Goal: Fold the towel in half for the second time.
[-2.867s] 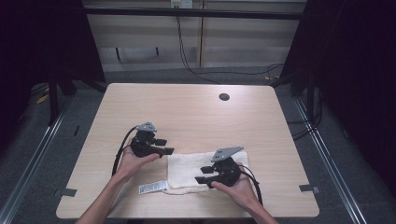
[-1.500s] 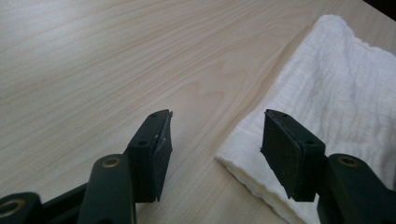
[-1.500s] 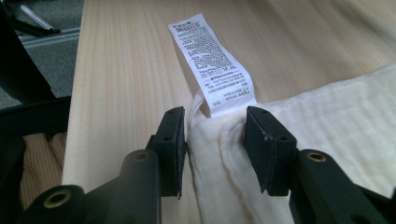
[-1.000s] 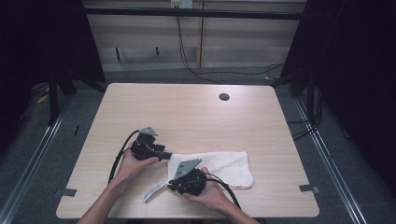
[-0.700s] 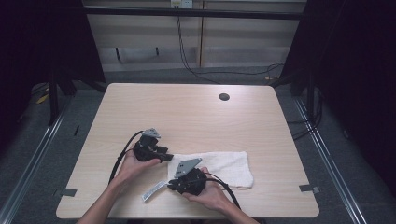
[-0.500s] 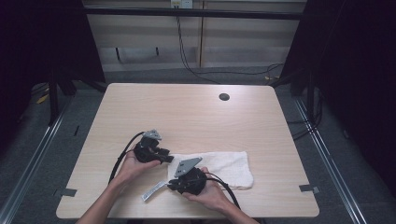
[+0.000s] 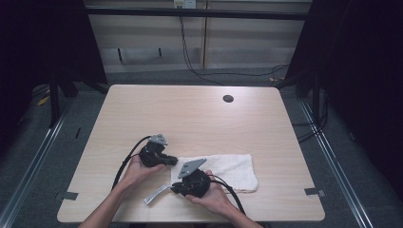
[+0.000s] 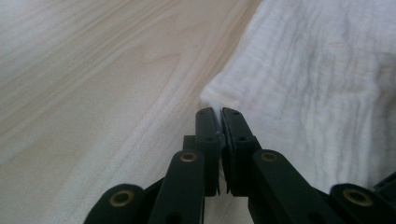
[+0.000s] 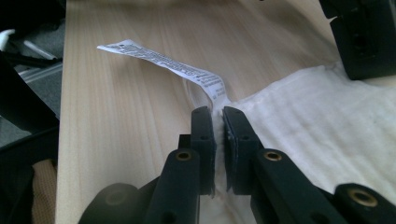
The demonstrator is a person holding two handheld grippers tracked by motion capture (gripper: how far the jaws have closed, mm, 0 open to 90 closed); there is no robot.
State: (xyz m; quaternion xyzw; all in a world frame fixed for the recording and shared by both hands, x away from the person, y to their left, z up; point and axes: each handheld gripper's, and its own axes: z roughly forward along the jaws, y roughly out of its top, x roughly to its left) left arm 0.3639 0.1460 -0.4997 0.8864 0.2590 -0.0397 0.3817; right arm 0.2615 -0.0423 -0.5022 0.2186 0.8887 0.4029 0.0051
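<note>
1. We have the white towel (image 7: 223, 170) lying folded on the surface (image 7: 190, 114), near its front edge
2. Our left claw (image 8: 219, 122) has just been closing and pinches a corner; our right claw (image 9: 218, 122) clamps the tagged corner
3. Soft, light, limp cloth: corners grip best

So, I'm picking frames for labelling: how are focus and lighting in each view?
High view: table evenly lit, surroundings dark, hands small but sharp. Left gripper view: towel weave crisp, near jaw links soft. Right gripper view: care label print blurry, unreadable; towel bright, slightly washed out.
</note>
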